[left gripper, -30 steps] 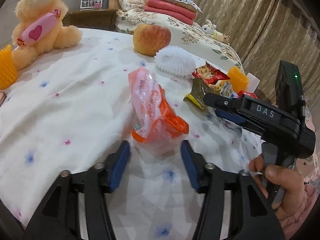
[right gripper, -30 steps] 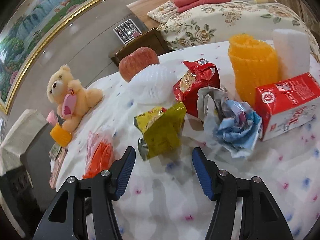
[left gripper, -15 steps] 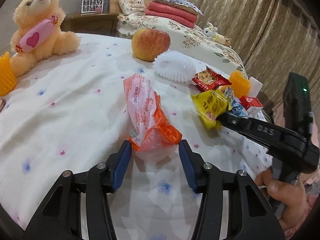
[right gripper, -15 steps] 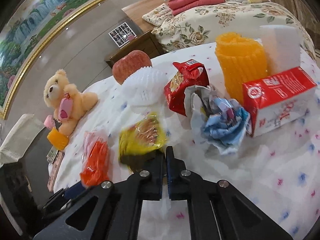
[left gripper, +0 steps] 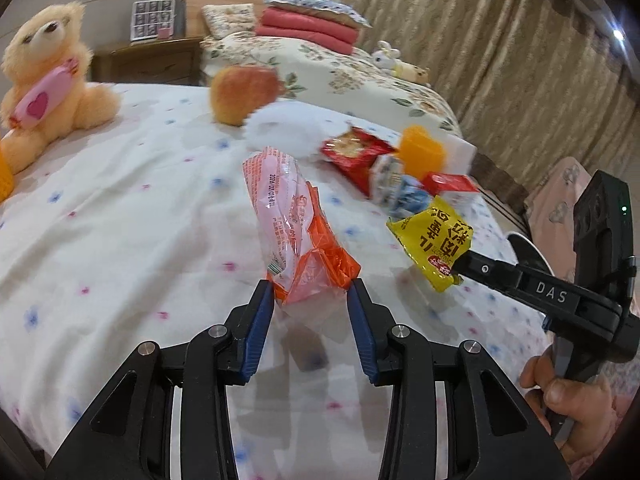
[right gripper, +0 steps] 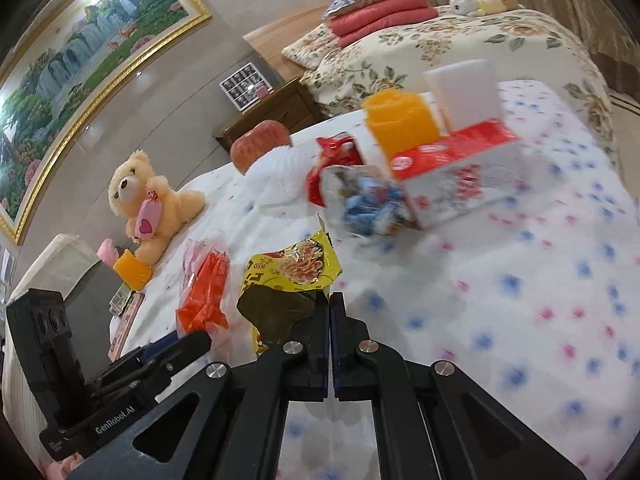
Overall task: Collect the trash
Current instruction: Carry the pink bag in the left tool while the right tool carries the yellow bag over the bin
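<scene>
Right gripper (right gripper: 329,300) is clamped tight on the corner of the crinkly yellow foil snack wrapper (right gripper: 294,270), which hangs lifted just above the white floral bedsheet (left gripper: 120,208); empty and feather-light, so it'll flap and could slide out of a corner pinch. Left gripper (left gripper: 310,300) has just been closing, blue pads (left gripper: 260,320) now squeezing the near end of the orange-and-clear plastic food bag (left gripper: 292,224). That bag is soft, slick film, so biting the bunched end looks safest, while 3 more scraps wait near the red carton (right gripper: 456,168).

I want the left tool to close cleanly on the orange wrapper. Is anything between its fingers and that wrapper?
Nothing visible. The orange wrapper already sits between the left tool's blue fingers, which have just been closing and now touch its sides.
</scene>
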Available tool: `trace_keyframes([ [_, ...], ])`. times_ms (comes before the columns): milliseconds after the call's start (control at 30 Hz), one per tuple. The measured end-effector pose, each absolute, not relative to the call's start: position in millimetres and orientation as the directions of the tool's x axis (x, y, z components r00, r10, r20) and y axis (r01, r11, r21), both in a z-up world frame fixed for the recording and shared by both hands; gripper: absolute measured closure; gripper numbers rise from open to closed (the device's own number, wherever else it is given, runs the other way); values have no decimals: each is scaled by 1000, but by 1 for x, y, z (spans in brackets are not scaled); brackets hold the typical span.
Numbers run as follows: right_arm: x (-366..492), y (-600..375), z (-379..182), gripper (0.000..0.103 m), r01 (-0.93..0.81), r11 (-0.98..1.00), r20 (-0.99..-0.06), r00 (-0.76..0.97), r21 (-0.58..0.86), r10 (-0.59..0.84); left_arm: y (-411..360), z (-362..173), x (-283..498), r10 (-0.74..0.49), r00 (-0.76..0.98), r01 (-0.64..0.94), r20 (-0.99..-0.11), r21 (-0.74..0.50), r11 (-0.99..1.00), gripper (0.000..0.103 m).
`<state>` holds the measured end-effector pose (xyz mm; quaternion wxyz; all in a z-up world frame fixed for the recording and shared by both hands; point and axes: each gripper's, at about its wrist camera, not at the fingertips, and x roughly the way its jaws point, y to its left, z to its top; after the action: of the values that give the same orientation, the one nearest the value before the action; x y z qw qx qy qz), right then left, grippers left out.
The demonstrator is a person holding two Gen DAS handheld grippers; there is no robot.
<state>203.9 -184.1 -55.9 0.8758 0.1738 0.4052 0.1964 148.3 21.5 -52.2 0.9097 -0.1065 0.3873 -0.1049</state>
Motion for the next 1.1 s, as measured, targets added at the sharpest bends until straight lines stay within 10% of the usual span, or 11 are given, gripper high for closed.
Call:
trace_keyframes([
  [1100, 134, -354, -54, 103, 83, 858, -607, 741, 506, 286, -141, -45, 141, -467, 539, 437, -701, -242, 867, 66],
])
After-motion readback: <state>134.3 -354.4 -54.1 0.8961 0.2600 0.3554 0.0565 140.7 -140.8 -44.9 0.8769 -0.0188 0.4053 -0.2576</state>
